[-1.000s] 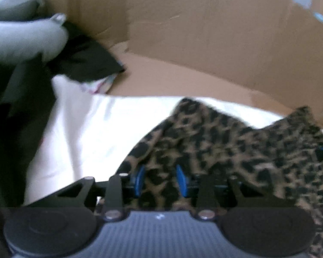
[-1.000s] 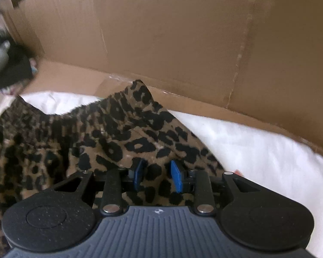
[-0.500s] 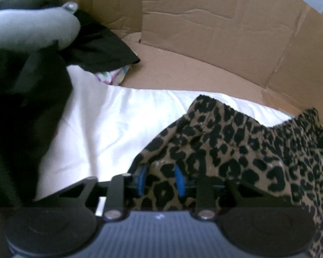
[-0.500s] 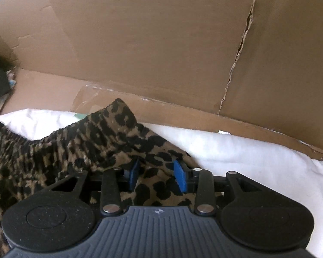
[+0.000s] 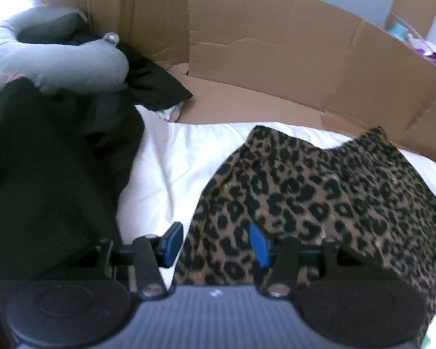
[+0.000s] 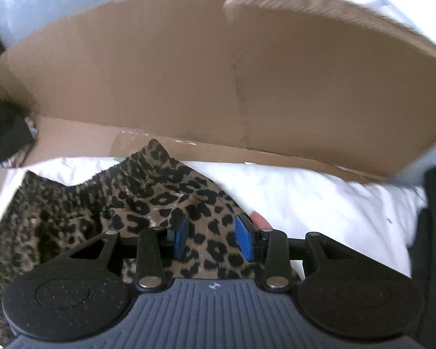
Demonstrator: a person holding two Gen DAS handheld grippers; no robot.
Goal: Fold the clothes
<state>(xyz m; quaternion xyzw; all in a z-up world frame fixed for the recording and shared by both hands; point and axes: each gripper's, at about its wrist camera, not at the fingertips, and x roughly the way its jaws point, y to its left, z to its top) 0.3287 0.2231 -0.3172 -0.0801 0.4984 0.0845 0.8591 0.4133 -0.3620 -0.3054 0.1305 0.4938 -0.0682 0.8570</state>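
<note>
Two grippers low in frame: left gripper (image 5: 215, 244) has just been opening, pads clear of the leopard-print garment (image 5: 319, 192); right gripper (image 6: 212, 238) spread over it too, nothing pinched. Garment lies mid-frame on white sheet (image 5: 171, 168), cardboard wall (image 6: 218, 72) beyond. Prob. light, floppy; take by elastic waistband corners.

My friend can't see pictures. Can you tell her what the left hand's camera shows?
The left gripper hangs open over a leopard-print garment on a white sheet; its jaws have just been opening. Black clothes are piled left, cardboard behind.
</note>
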